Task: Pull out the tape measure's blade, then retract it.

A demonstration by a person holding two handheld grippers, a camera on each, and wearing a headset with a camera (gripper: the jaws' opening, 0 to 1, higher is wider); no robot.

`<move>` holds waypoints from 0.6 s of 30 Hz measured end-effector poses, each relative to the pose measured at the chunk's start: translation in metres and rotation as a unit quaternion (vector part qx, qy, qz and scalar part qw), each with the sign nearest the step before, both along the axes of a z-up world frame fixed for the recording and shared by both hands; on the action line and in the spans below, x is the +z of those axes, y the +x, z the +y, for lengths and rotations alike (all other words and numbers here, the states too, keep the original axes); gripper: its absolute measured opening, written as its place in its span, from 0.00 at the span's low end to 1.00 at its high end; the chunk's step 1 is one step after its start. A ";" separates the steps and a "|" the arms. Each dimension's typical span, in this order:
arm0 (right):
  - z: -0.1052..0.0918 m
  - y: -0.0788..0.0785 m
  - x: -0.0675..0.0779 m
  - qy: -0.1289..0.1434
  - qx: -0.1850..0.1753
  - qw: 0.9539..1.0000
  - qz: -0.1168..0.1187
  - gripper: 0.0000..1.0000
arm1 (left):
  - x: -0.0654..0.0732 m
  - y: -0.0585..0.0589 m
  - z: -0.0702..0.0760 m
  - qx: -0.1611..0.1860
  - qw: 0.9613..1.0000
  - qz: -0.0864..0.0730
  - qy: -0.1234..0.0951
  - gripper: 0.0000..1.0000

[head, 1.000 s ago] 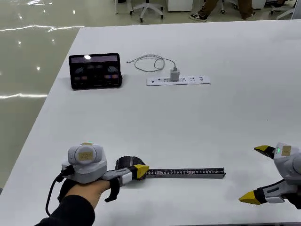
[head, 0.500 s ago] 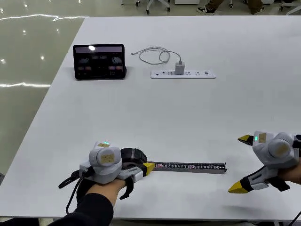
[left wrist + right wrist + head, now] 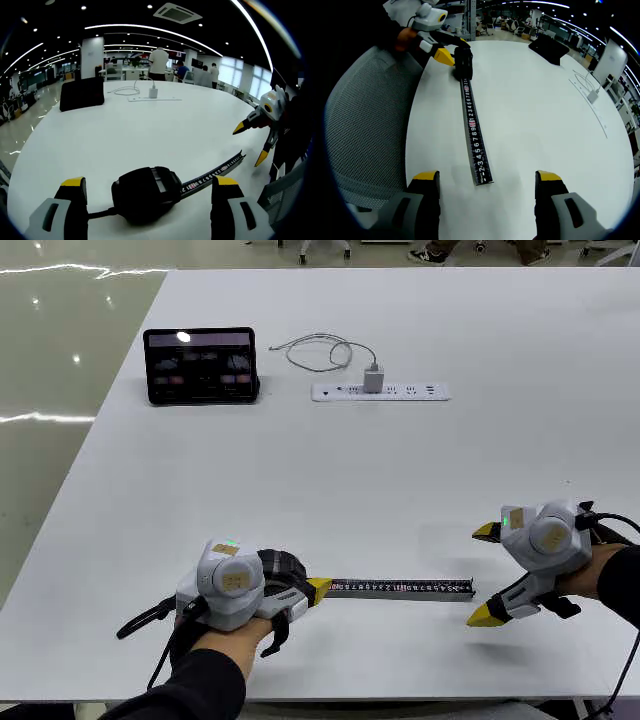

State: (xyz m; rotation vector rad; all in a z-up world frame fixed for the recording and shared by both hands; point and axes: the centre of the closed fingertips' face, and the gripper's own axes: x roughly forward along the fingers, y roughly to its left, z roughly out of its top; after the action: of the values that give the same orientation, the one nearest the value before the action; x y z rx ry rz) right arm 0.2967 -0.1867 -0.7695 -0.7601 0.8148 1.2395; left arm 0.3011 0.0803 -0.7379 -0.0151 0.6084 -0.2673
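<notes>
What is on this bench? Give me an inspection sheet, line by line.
Surface: white table, glossy.
Job's things: tape measure case; blade drawn out flat on the table.
Clutter: tablet; power strip with charger.
Grippers: left gripper open, jaws flanking the case; right gripper open, facing the blade's end.
Cables: white cable looped by the charger; black lead from left gripper.
Surroundings: mesh chair, shiny floor, people at far desks.

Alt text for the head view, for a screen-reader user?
A tape measure's blade lies pulled out on a white table: the open left gripper straddles its black case, and the open right gripper flanks the blade's free end without touching. A tablet and a power strip with a plugged-in charger sit farther back.
</notes>
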 end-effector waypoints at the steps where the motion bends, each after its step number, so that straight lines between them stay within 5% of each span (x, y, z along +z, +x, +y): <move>1: 0.001 0.000 -0.001 0.000 0.000 1.000 0.001 0.70 | -0.001 0.000 0.001 0.001 1.000 0.001 0.000 1.00; 7: 0.002 -0.002 -0.008 -0.008 0.012 1.000 0.023 0.56 | 0.001 0.001 0.000 0.006 1.000 -0.006 -0.004 1.00; 18: -0.003 -0.003 -0.018 -0.029 0.033 0.999 0.025 0.30 | -0.002 0.002 0.003 0.011 1.000 -0.006 -0.002 1.00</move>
State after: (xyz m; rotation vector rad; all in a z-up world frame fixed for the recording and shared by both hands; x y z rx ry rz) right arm 0.2937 -0.1901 -0.7874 -0.8115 0.8753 1.3033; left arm 0.3035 0.0831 -0.7400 -0.0249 0.5956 -0.2468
